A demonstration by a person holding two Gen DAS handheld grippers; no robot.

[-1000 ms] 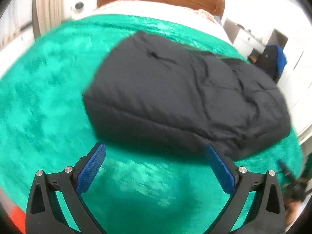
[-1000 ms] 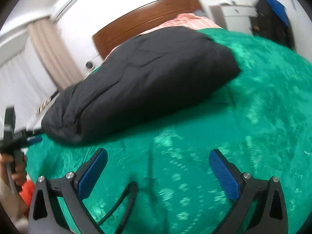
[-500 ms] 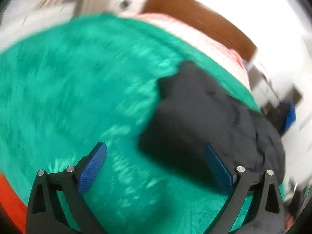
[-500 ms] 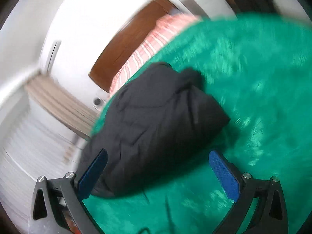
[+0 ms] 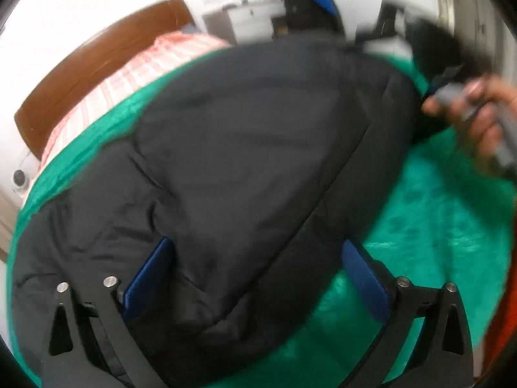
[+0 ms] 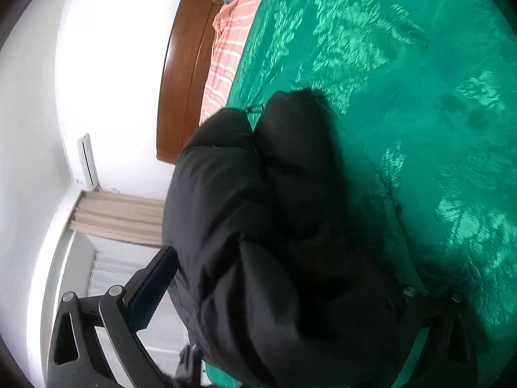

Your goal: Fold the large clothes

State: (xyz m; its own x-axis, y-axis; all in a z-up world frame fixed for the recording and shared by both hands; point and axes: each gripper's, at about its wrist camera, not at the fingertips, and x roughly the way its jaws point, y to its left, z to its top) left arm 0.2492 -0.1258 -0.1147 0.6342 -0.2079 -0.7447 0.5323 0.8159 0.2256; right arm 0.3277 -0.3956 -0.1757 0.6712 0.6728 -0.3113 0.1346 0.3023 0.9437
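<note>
Left wrist view is motion-blurred; the person's hand (image 5: 478,119) at the right edge is smeared, and what it holds reads only as a grey handle. Black puffer jacket (image 5: 232,161) fills most of that view, folded into a thick bundle lying on the green blanket (image 5: 436,226) of the bed. Its near edge is cut off by the frame bottom. Left gripper (image 5: 258,278) hangs right over the jacket, jaws wide apart, nothing between the blue pads (image 5: 152,274); whether the left pad touches the fabric can't be told.

Right wrist view is rolled sideways. Jacket (image 6: 274,226) bulges between the jaws of the right gripper (image 6: 278,294); the left finger (image 6: 152,291) shows clear, the right finger is buried behind the fabric, only its hinge showing. Jaws look spread wide, no pinch visible, but real contact is hard to make out.

Open room: a broad stretch of bare blanket (image 6: 420,97) beyond the jacket on one side, a narrower strip toward the striped pink sheet (image 6: 226,48) and wooden headboard (image 6: 181,74). Curtain (image 6: 119,220) and wall unit (image 6: 87,161) sit past the bed edge. An orange strip shows at the left view's right rim, unclear what.

Versus half a second ago: both grippers have closed in, jacket much larger in both views, the right camera more tilted.
</note>
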